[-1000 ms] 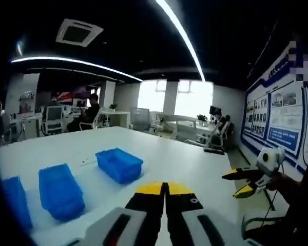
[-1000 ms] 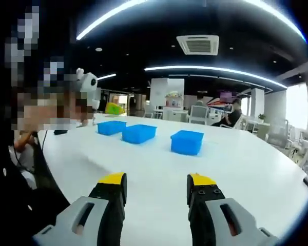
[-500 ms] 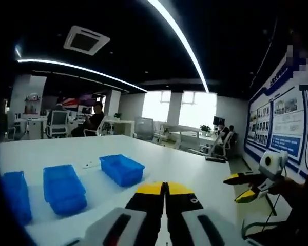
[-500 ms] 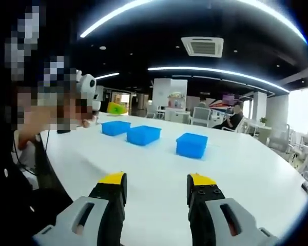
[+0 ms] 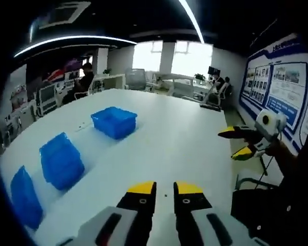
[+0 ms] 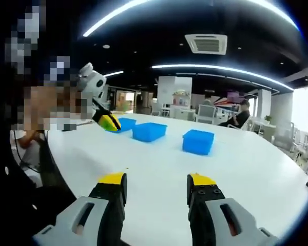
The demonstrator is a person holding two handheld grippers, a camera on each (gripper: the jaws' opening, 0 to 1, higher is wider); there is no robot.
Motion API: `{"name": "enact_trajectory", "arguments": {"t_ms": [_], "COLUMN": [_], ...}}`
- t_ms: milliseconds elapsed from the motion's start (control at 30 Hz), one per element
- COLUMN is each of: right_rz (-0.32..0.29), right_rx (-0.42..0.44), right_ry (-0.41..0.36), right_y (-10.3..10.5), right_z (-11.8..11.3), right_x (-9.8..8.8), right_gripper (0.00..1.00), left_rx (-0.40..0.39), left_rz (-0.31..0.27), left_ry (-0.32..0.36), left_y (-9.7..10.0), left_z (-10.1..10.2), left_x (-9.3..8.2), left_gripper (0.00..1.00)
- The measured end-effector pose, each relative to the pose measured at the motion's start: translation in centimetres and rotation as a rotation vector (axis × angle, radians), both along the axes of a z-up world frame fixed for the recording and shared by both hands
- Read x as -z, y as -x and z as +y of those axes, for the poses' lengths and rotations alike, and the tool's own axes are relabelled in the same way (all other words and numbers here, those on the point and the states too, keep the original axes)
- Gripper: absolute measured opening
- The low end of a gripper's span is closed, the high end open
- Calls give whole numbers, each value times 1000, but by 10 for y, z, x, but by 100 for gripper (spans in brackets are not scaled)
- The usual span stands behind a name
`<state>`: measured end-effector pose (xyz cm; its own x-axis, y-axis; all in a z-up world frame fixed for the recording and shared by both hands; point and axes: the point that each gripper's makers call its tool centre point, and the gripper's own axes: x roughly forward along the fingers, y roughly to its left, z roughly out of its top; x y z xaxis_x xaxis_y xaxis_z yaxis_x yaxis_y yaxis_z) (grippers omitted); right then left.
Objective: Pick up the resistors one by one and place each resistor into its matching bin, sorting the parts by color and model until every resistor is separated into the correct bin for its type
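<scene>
Three blue bins stand in a row on the white table [image 5: 185, 133]: the far bin [image 5: 114, 122], the middle bin [image 5: 61, 160] and the near bin [image 5: 24, 197]. My left gripper [image 5: 165, 188] hangs over the table, its jaws parted by a narrow gap with nothing held. A tiny dark speck [image 5: 165, 195] lies on the table between them, too small to identify. My right gripper [image 6: 157, 179] stands wide open over the table [image 6: 246, 169], holding nothing. The same bins [image 6: 198, 141] [image 6: 149, 131] [image 6: 124, 123] line up beyond it. The left gripper [image 6: 107, 121] reaches in from the left.
The right gripper [image 5: 227, 145] hovers open past the table's right edge, beside a chair [image 5: 249, 180]. A poster wall [image 5: 277, 92] runs along the right. Desks, office chairs and a seated person [image 5: 84, 79] fill the back. The holder's dark clothing [image 6: 20, 205] is at the left.
The left gripper view has tipped down toward the table, and the left jaws have gone from touching to slightly apart. The left gripper has come further in over the table in the right gripper view.
</scene>
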<state>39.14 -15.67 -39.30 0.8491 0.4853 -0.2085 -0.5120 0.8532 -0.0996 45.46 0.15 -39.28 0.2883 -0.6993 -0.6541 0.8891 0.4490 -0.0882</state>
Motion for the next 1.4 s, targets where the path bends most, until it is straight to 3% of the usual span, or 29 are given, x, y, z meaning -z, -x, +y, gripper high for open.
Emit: {"name": "enact_trajectory", "arguments": {"t_ms": [133,267,433,667,767,900,1067,1300,1400], "right_rz": [8,12,14,17,21,23,20,24,22], "right_rx": [-2,-4,-6,-2,-3,-4,-1,-6,-8], "right_ry": [-7,-11,-16,-26,-29,-26,-29,-26,-22], "right_y": [1,1,0,-1,-1,-1,-2,-1,0], "right_z": [-1,-2,-4,-9,-10,-12,-13,-8,-7], "right_x": [5,9,12,15,16,17,15,16,14], "right_gripper": [48,48,48,48,48,48,48,48,48], "left_rx": [-21,-29,-45,-204,-210,-210,-203,-216,-222], "left_rz": [122,137,204,308,275,311,306,309,279], "left_ry": [-103,-217,-283,-314,-355,-366,-402,-403,-422], "left_y": [8,8,9,-5,-13,-8,-7,-13,-16], "left_z": [0,-1,-10,-16,-18,-26,-27,-25,-22], "left_x": [14,29,41,58,68,80,90,90,91], "left_gripper": [30,28,28,25,22,22,19,13,9]}}
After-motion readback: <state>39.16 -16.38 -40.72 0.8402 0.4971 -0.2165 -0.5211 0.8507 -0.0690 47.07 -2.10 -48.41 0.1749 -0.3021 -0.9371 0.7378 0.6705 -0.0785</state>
